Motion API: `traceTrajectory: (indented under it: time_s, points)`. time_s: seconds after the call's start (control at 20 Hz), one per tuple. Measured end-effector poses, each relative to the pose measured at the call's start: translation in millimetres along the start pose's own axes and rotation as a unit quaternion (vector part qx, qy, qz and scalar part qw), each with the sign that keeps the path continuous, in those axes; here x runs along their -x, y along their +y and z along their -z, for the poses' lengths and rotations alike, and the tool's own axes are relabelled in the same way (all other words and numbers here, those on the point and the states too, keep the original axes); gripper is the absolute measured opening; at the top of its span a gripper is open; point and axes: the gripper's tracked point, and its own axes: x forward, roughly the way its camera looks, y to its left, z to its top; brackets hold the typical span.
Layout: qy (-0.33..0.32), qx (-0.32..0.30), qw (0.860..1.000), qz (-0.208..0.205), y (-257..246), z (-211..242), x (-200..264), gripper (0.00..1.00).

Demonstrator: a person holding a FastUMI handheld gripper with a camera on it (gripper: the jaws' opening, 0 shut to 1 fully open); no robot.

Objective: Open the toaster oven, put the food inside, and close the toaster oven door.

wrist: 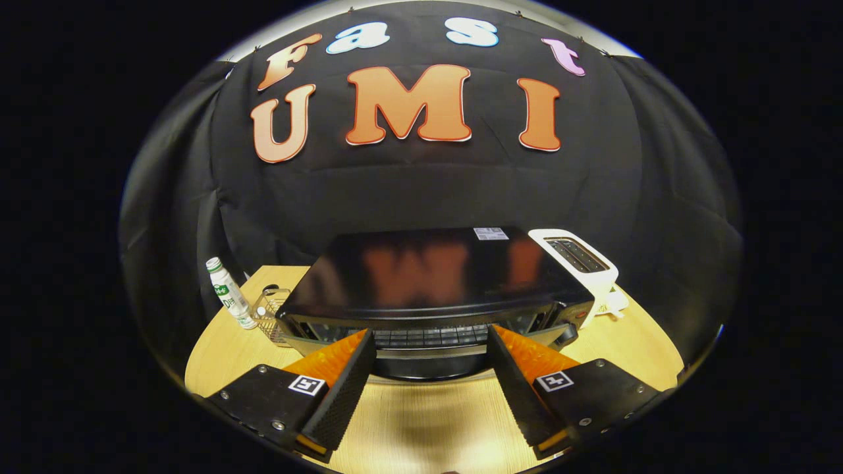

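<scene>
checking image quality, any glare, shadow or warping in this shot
Gripper view: the toaster oven has a glossy top mirroring the wall behind it; fisheye bends the table edge into a curve; a soft shadow lies on the wood between the open gripper fingers; focus looks sharp.

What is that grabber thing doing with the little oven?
A person is holding a two-finger gripper over a wooden table. Its fingers are spread open and hold nothing. Just ahead of them sits a black toaster oven, seen from above and in front, with its rack showing between the fingertips. A white pop-up toaster stands beside the oven on one side; a small wire basket and a white bottle stand on the other. I can't tell whether any food is inside yet.
</scene>
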Motion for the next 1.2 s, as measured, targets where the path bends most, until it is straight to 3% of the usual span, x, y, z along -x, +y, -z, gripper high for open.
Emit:
traceTrajectory:
  time_s: [0.7,1.2]
  points:
    - [0.053,-0.007,0.998,-0.013,-4,85,54,1.0]
    - [0.14,-0.011,0.99,-0.01,-7,171,61,0.99]
